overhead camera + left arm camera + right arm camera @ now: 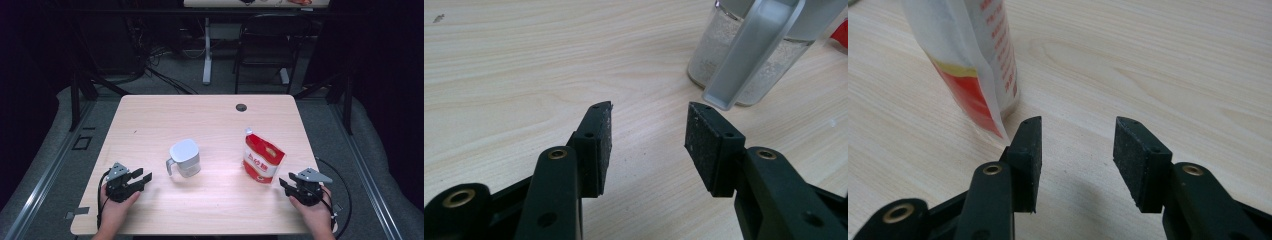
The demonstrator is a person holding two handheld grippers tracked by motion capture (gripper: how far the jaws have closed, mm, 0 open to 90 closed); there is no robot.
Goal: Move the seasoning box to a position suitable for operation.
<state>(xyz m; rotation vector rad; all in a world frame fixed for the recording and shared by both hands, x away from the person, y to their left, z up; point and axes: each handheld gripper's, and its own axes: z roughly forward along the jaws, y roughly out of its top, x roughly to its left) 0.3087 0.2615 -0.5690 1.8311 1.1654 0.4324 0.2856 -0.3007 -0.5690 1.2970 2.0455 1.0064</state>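
Looking down from the high view, the left tongs (140, 178) rest released on the bench (210, 120), the lidded jug (185, 158) near them up and to the right with its handle turned their way, while the right tongs (286, 184), also released, sit just beside the upright red-and-white pouch (262, 158). In the left gripper view the jug's grey handle (751, 55) stands ahead and right of the empty jaws; in the right gripper view the pouch (973, 65) rises just ahead-left, its bottom corner close to the left jaw
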